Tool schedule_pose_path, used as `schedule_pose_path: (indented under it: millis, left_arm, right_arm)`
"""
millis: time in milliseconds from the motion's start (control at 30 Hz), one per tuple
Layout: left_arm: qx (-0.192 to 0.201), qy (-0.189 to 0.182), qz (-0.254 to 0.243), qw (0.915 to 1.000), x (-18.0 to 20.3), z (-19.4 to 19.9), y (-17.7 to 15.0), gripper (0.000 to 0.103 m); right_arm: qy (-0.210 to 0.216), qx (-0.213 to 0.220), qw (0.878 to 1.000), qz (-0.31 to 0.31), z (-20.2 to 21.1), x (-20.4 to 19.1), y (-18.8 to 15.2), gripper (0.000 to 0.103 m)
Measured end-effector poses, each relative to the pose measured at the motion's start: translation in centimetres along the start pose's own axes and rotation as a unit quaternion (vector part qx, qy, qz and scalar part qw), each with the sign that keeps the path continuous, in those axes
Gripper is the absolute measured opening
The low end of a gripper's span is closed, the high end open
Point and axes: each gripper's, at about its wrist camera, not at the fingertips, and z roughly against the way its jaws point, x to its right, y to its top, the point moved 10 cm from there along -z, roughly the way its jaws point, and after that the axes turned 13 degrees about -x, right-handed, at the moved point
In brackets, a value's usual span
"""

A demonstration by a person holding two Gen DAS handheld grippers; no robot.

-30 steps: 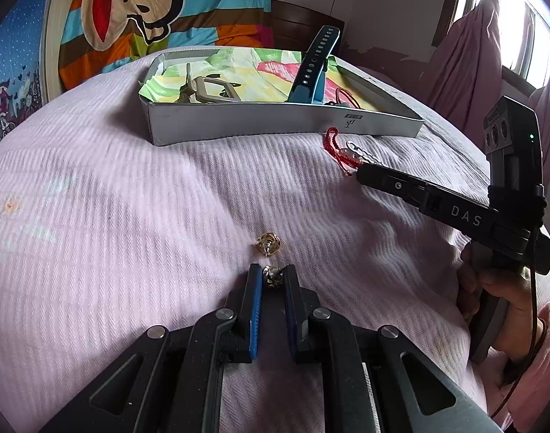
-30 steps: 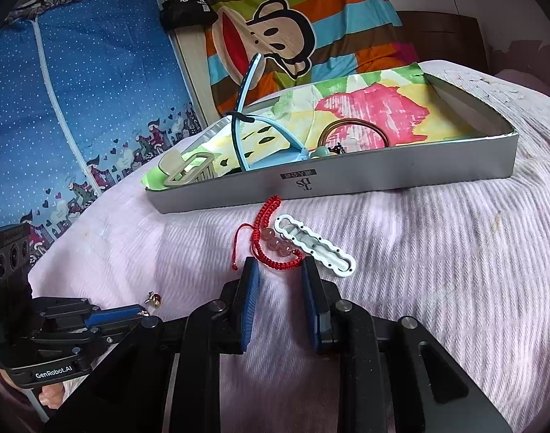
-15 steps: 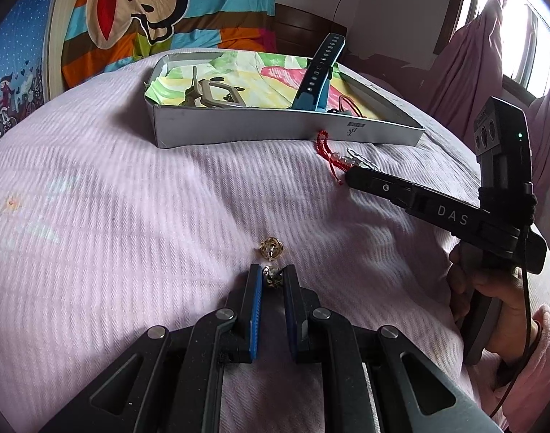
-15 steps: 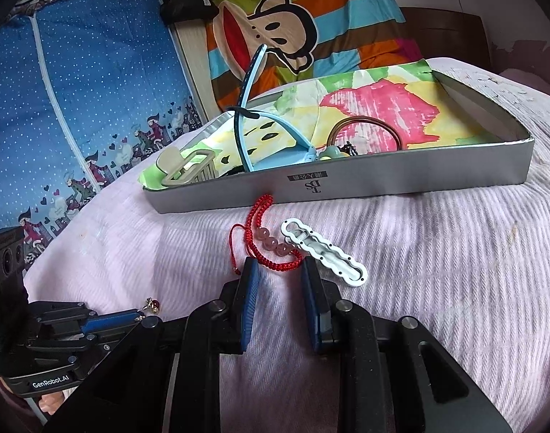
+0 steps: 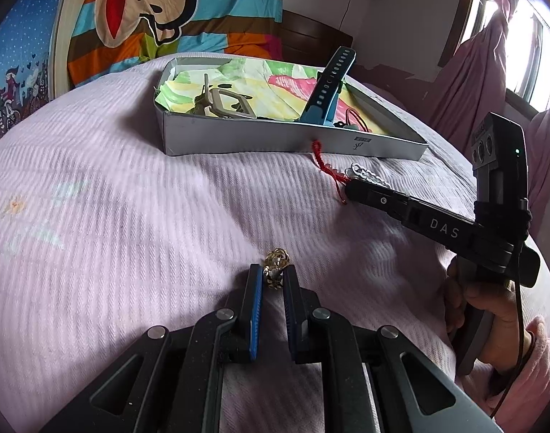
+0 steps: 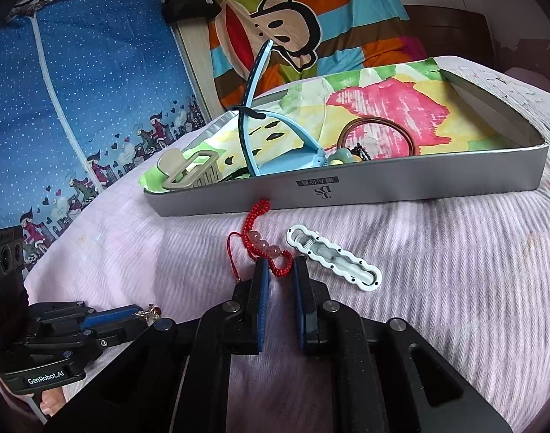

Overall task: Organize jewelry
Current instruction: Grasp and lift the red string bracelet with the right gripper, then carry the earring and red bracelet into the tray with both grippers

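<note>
My left gripper [image 5: 273, 277] is shut on a small gold earring [image 5: 275, 265] just above the pink bedspread; it also shows in the right wrist view [image 6: 145, 312]. My right gripper [image 6: 278, 274] is open, its jaws on either side of the loop of a red cord bracelet [image 6: 262, 240] with pink beads. A white scalloped hair clip [image 6: 332, 258] lies just right of it. The grey box [image 6: 383, 187] beyond holds a blue watch band [image 6: 255, 68], a beige claw clip [image 6: 188, 171] and a brown bangle [image 6: 378, 133].
The pink bedspread [image 5: 112, 234] covers the whole bed. A striped monkey-print blanket [image 6: 293, 25] and a blue dotted curtain [image 6: 94, 90] stand behind the box. A window with a pink curtain [image 5: 491, 54] is at the right.
My right gripper has moved forward so its jaws now straddle the red bracelet. My left gripper has stayed shut on the earring and lifted slightly.
</note>
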Motion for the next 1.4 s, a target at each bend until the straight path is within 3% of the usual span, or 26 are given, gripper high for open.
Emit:
schedule_pose_path:
  millis: [267,967,1200,1400]
  left_arm:
    - [0.010,-0.002,0.003,0.9999,-0.1,0.4,-0.1,0.011]
    - [0.072,0.005,-0.011,0.9974,1.0,3.7,0.4,0.011]
    - [0.107,0.010,-0.016,0.9941,2.3,5.1,5.7,0.011]
    - [0.113,0.036,0.007,0.9930,1.7,3.8,12.1,0.011]
  right_arm:
    - [0.008,0.012,1.000,0.010,0.5,-0.4,-0.5,0.007]
    - [0.014,0.098,0.995,0.016,5.1,-1.4,-1.9,0.007]
    - [0.005,0.141,0.990,-0.022,7.6,0.8,0.0,0.007]
    - [-0.039,0.154,0.987,-0.036,9.4,2.4,4.7,0.007]
